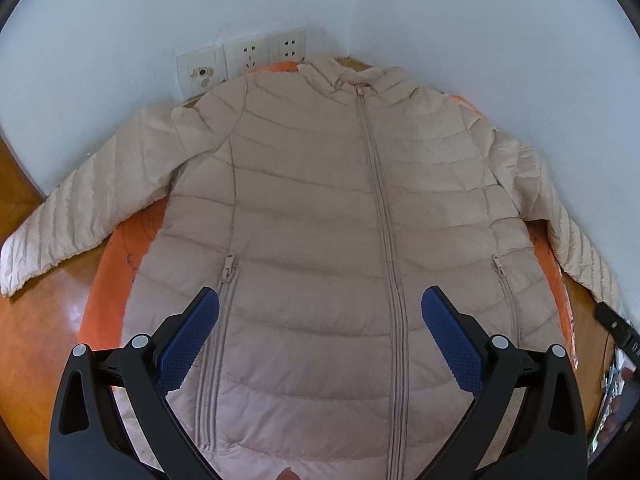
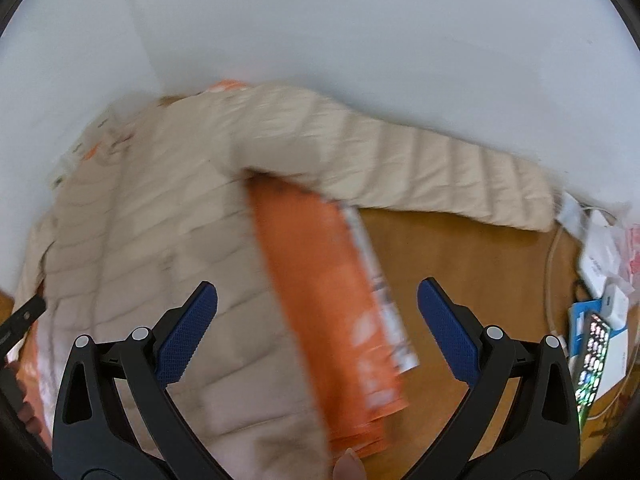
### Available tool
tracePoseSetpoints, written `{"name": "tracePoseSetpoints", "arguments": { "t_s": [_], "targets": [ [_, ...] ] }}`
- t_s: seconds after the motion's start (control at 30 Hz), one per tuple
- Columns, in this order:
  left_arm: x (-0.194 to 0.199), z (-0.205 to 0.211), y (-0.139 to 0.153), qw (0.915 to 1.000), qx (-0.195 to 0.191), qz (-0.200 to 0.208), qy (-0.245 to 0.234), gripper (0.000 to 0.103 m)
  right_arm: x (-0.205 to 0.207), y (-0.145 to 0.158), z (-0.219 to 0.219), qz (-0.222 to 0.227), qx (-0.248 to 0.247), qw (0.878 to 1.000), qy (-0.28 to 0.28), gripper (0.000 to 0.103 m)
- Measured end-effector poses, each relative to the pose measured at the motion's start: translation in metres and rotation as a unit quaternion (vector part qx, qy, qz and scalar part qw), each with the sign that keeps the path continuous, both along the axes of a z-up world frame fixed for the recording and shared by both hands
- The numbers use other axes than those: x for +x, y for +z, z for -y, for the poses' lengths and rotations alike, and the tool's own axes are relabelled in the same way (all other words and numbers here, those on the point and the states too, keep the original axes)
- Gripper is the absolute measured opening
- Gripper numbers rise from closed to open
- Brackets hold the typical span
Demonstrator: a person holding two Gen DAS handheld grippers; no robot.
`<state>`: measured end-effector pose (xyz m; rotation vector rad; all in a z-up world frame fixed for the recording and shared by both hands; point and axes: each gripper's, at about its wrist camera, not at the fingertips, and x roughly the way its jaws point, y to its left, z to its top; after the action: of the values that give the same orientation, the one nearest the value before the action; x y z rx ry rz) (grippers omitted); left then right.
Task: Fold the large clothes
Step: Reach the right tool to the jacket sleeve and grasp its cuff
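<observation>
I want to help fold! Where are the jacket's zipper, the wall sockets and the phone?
zipper (image 1: 380, 200), left wrist view, mid-chest.
wall sockets (image 1: 250, 56), left wrist view, middle plate.
phone (image 2: 592, 360), right wrist view, lit screen.

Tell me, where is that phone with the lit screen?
In the right wrist view, the phone lies at the far right edge of the wooden table, beside white boxes and a cable, well right of the beige jacket.

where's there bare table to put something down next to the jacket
Bare wood lies between the orange mat, the jacket's right sleeve and the cable. Beyond the cable it is crowded with a phone and boxes.
</observation>
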<state>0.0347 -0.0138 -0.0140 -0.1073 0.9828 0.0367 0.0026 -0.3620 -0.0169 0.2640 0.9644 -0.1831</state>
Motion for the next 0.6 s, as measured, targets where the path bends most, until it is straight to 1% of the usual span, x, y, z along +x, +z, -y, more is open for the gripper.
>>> {"name": "tracePoseSetpoints", "arguments": {
  "t_s": [0.1, 0.2, 0.27, 0.37, 0.43, 0.6],
  "targets": [
    [0.004, 0.005, -0.005, 1.0000, 0.000, -0.003, 0.001, 0.098, 0.003, -0.004, 0.029, 0.003, -0.010, 1.000, -0.020, 0.100],
    [0.010, 0.013, -0.011, 0.9998, 0.000, -0.010, -0.015, 0.098, 0.012, -0.013, 0.057, 0.002, -0.035, 0.999, -0.035, 0.100],
    [0.014, 0.020, -0.017, 0.9998, 0.005, -0.014, -0.013, 0.098, 0.018, -0.018, 0.073, -0.001, -0.047, 0.998, -0.042, 0.100],
    [0.018, 0.027, -0.024, 0.9998, 0.008, -0.018, -0.006, 0.098, 0.028, -0.027, 0.107, -0.004, -0.048, 0.997, -0.063, 0.100],
    [0.020, 0.033, -0.030, 0.9996, 0.010, -0.025, -0.001, 0.098, 0.032, -0.031, 0.119, -0.005, -0.051, 0.996, -0.072, 0.100],
    [0.024, 0.045, -0.049, 0.9985, 0.016, -0.051, 0.008, 0.098, 0.046, -0.052, 0.153, -0.023, -0.055, 0.995, -0.086, 0.100]
  ]
}}
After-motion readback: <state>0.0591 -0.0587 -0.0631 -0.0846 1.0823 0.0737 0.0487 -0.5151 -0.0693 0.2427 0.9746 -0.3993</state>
